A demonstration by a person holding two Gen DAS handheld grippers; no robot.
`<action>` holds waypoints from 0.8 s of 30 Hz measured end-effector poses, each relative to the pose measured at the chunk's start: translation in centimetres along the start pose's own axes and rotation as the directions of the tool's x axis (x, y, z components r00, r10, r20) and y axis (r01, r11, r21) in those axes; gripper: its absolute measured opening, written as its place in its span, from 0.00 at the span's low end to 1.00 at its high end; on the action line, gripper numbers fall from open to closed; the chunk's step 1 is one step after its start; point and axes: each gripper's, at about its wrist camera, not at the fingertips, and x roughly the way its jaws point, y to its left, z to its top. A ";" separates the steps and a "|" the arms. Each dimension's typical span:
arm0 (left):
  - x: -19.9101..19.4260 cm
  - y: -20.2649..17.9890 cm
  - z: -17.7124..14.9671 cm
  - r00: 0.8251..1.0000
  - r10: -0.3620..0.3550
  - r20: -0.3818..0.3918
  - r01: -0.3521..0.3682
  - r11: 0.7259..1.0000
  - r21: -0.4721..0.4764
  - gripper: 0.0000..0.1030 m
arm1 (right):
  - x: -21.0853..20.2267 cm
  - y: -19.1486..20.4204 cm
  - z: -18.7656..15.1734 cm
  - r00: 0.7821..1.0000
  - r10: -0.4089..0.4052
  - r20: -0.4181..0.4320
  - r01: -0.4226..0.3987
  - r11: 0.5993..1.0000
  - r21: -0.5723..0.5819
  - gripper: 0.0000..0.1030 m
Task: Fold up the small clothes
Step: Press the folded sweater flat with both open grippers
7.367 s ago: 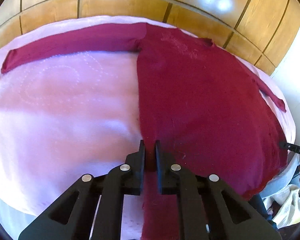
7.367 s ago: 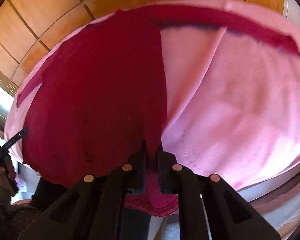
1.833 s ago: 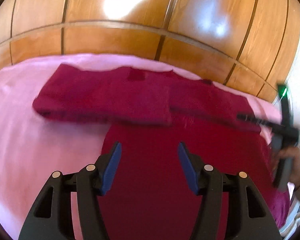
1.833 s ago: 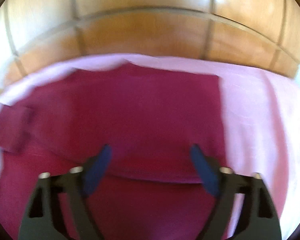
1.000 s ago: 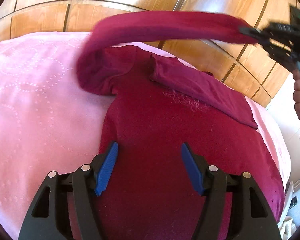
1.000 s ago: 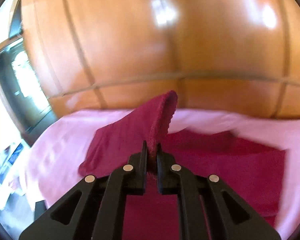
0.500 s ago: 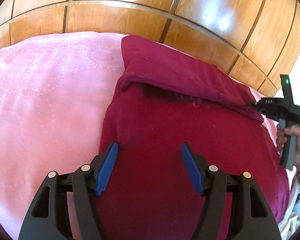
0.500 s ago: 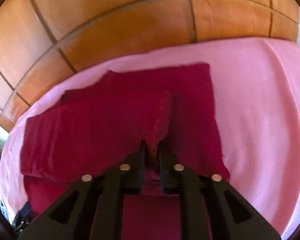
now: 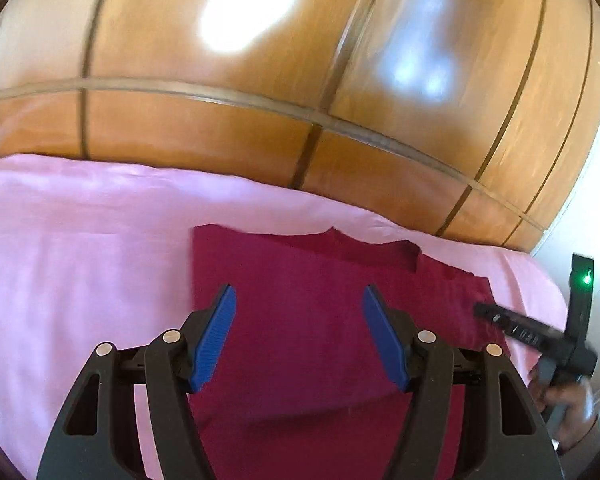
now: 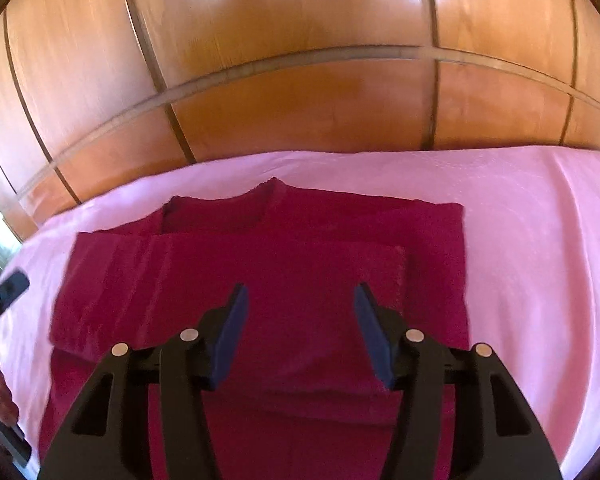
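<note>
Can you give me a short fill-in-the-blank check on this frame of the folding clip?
1. The dark red top lies on a bedcover coloured ____.
2. Both sleeves of the top are folded ____ its body.
3. Between the pads of the left gripper there is ____ held.
4. Behind the bed stands a wall of ____ panels.

Missing words: pink; across; nothing; wooden

place: home bedroom | cues: pink bedsheet; glossy wooden wardrobe panels behind
</note>
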 end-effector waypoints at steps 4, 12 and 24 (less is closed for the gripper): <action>5.3 1.0 0.5 0.994 0.071 -0.088 -0.071 0.997 0.006 0.62 | 3.2 -1.5 -1.4 0.996 -0.072 -0.047 0.072 0.997 0.006 0.53; 8.2 3.3 -1.3 0.980 0.130 -0.149 -0.130 0.991 0.012 0.56 | 3.5 -2.2 -2.8 0.999 -0.043 0.007 0.043 0.999 -0.002 0.55; 2.4 -0.3 -7.3 0.963 0.189 -0.191 -0.158 0.973 0.166 0.63 | -0.2 0.9 -6.2 0.993 -0.117 -0.020 0.113 0.984 -0.137 0.67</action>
